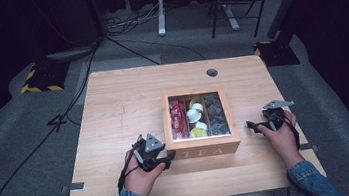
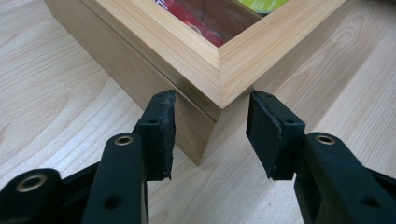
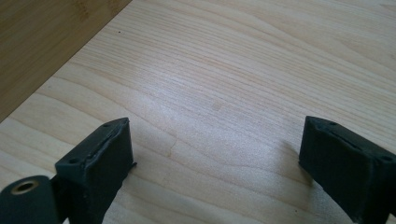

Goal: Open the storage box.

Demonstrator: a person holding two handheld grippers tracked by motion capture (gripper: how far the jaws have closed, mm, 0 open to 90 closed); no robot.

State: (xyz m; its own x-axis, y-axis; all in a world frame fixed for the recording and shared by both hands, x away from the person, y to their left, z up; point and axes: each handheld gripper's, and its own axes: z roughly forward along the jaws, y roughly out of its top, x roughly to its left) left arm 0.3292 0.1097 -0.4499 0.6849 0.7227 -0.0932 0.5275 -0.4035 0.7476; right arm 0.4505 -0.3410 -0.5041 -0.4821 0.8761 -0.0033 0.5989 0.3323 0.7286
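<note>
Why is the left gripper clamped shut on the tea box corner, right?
Not clamped: the left gripper is open, its jaws standing either side of the tea box corner without pinching it. The left gripper view shows this.

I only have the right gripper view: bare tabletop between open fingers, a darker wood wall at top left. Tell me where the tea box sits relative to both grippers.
Observer: In the high view the tea box stands between them; the right gripper is off its right side, apart from it.
Operator: Report the left one.
Observer: The left gripper has its fingers open astride the box's near left corner, at the seam under the lid; I cannot tell whether they touch it.
Operator: Give me the lid state.
Observer: The lid looks down, and through its window show red packets, white and yellow capsules and dark sachets.
</note>
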